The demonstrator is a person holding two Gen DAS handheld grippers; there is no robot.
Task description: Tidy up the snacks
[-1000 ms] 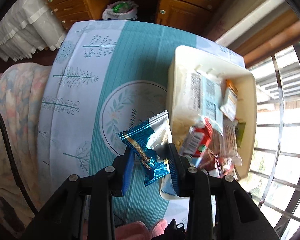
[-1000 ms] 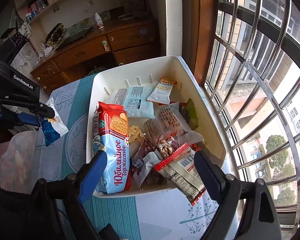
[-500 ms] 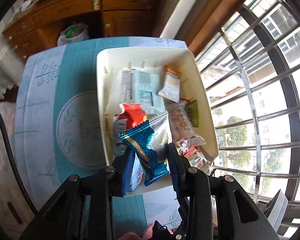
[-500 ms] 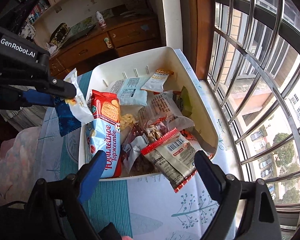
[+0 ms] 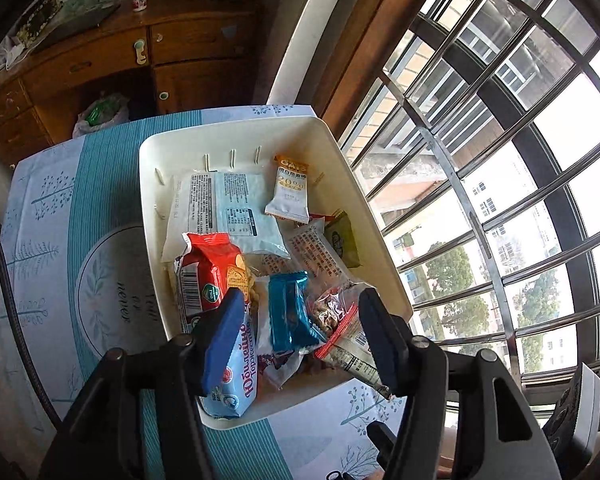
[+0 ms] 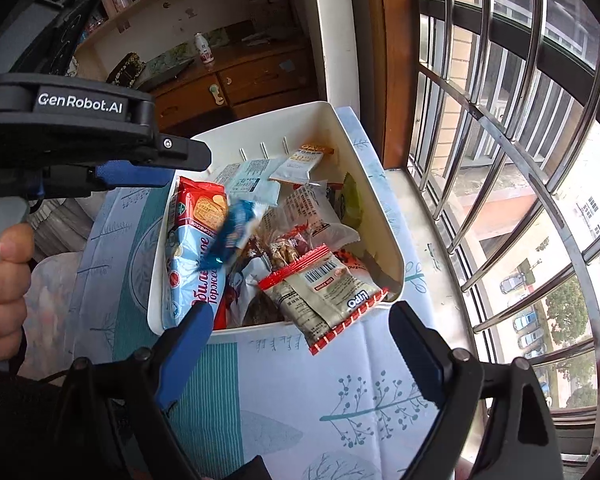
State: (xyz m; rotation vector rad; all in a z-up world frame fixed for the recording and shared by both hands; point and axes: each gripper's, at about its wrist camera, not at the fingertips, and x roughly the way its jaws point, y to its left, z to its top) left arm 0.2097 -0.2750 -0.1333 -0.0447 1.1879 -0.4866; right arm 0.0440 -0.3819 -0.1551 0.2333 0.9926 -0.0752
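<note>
Left wrist view: shiny blue snack packet (image 5: 290, 312) atop bin's (image 5: 236, 136) pile

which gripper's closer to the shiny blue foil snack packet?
Left gripper: its jaws, just opened, stand around the shiny blue foil snack packet. Right gripper waits open at the tub's near edge.

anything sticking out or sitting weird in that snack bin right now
Yes. The red-edged Lipo packet hangs over the near rim of the white bin, its end on the tablecloth. The blue wrapped snack is blurred below the left tongs, which have just been opening; it seems to be mid-drop, not settled.
</note>
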